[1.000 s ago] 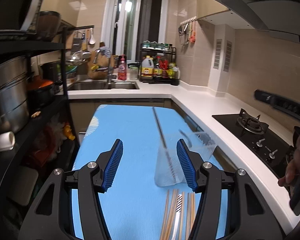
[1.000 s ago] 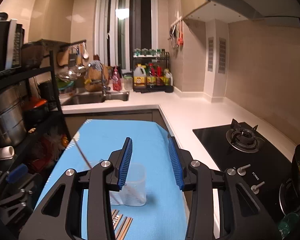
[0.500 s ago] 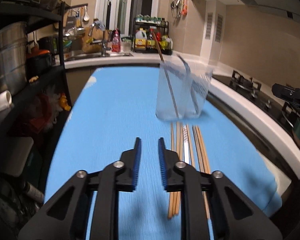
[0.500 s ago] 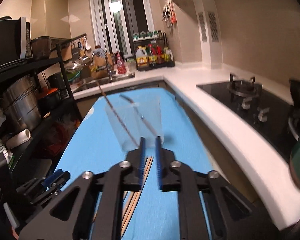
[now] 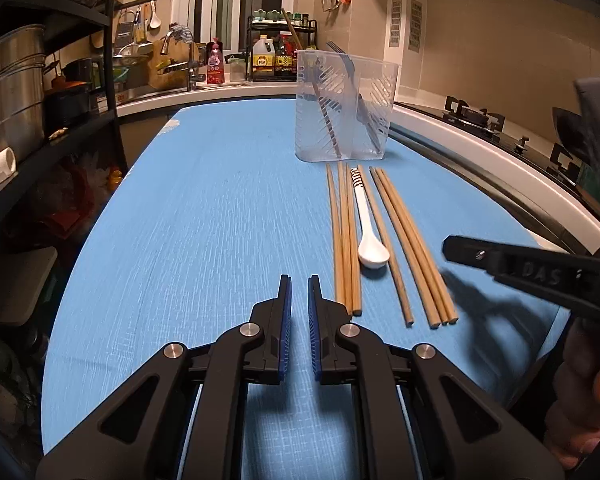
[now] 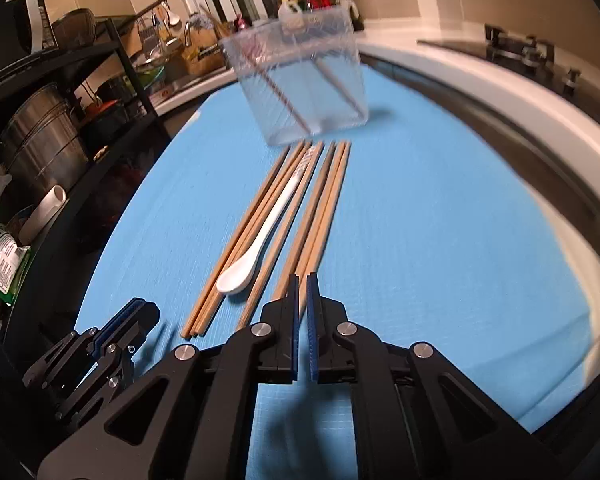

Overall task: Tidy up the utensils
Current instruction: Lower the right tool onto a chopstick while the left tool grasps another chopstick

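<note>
A clear plastic utensil holder [image 5: 345,109] stands on the blue mat [image 5: 204,216] and holds a chopstick and a fork; it also shows in the right wrist view [image 6: 300,76]. Several wooden chopsticks [image 5: 404,240] and a white spoon [image 5: 370,236] lie in a row in front of it, as the right wrist view shows for the chopsticks [image 6: 320,208] and the spoon [image 6: 256,248]. My left gripper [image 5: 299,284] is shut and empty, low over the mat, left of the near chopstick ends. My right gripper [image 6: 302,282] is shut and empty, its tips at the near ends of the right chopsticks.
A white counter [image 5: 500,152] with a black gas hob [image 5: 476,114] runs along the right. A black rack with steel pots [image 5: 12,88] stands on the left. A sink and bottles [image 5: 268,60] are at the back.
Both grippers went from wide open to shut and dropped low over the mat, pulling back from the holder. The chopsticks and spoon now lie just ahead of the fingertips.
</note>
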Demonstrator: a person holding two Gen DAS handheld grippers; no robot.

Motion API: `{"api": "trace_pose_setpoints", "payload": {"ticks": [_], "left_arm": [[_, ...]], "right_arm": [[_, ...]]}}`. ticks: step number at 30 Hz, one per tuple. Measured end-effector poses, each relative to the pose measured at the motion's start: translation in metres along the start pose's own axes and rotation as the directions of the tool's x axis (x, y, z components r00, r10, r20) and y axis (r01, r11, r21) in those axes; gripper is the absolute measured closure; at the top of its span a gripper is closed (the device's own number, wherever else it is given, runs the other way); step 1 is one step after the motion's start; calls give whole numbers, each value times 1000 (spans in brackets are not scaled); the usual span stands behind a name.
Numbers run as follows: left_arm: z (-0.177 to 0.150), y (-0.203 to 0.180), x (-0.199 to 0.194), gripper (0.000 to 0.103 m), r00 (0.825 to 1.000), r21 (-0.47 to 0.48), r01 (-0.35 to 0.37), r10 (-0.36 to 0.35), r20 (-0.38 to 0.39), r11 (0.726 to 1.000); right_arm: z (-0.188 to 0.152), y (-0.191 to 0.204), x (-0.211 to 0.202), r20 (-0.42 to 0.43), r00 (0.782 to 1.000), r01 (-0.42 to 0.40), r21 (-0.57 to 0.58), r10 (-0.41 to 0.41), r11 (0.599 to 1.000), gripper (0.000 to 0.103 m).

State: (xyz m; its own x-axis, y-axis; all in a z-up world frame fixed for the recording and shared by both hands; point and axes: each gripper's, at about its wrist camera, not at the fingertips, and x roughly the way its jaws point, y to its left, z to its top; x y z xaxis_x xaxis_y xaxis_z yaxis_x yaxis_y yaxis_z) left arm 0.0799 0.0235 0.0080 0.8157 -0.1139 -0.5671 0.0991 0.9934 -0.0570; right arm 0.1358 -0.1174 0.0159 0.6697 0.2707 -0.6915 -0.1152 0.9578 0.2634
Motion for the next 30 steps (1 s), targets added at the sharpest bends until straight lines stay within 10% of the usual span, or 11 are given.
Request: {"api": "trace_pose_setpoints", "payload": {"ticks": [30], "left_arm": [[9,-23,25,94,994,1,71,-71,-79,997]], "right_arm": [[-3,-23,-11,-39,991,130,-32,-131,991,95]]}}
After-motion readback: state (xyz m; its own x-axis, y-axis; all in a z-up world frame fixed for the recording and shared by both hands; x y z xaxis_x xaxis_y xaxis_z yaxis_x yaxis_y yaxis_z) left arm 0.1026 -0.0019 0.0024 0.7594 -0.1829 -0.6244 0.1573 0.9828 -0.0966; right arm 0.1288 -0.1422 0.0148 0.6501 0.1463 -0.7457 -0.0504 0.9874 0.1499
